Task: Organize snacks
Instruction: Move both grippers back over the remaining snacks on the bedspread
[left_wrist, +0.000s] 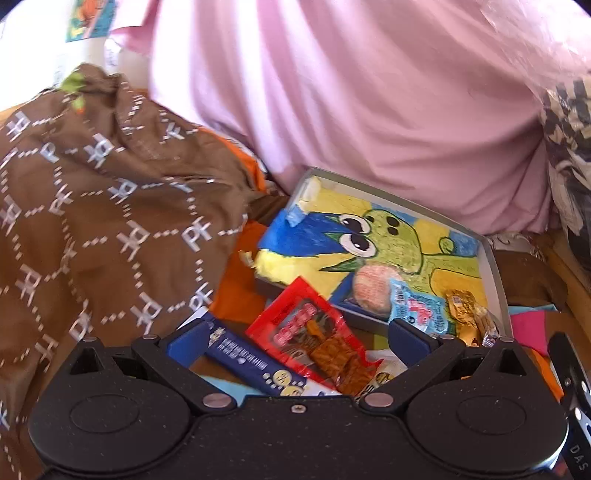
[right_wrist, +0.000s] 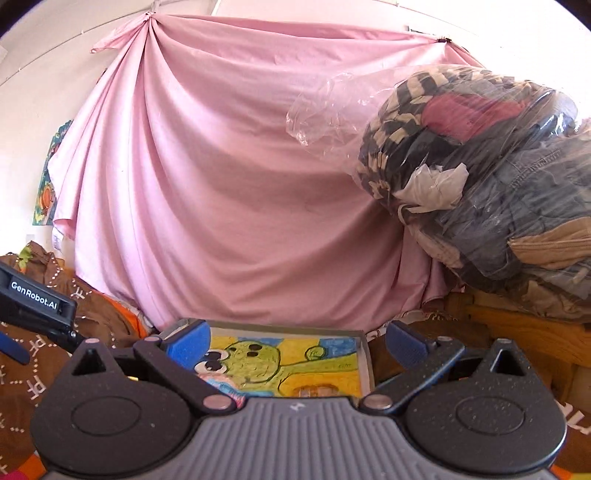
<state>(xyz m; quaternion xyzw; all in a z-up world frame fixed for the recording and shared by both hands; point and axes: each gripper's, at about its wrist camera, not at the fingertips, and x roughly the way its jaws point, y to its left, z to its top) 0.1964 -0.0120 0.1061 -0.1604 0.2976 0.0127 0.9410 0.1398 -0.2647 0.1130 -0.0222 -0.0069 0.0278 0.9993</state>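
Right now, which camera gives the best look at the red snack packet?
The left wrist view. There the red snack packet lies in plain sight between the open fingers of the left gripper, just outside the box with the green cartoon drawing. The right wrist view shows the box but not the packet.

Pink draped sheet (right_wrist: 229, 177), brown cloth (left_wrist: 92, 206) with white dotted diamond pattern, grey box (left_wrist: 493, 258) lined with yellow-blue crayon drawing (left_wrist: 388, 240) of green creature, red snack packet (left_wrist: 314, 332), dark blue packet (left_wrist: 243, 358), light blue packet (left_wrist: 417, 306), gold wrapper (left_wrist: 467, 314), blue-padded black gripper (left_wrist: 295, 339)
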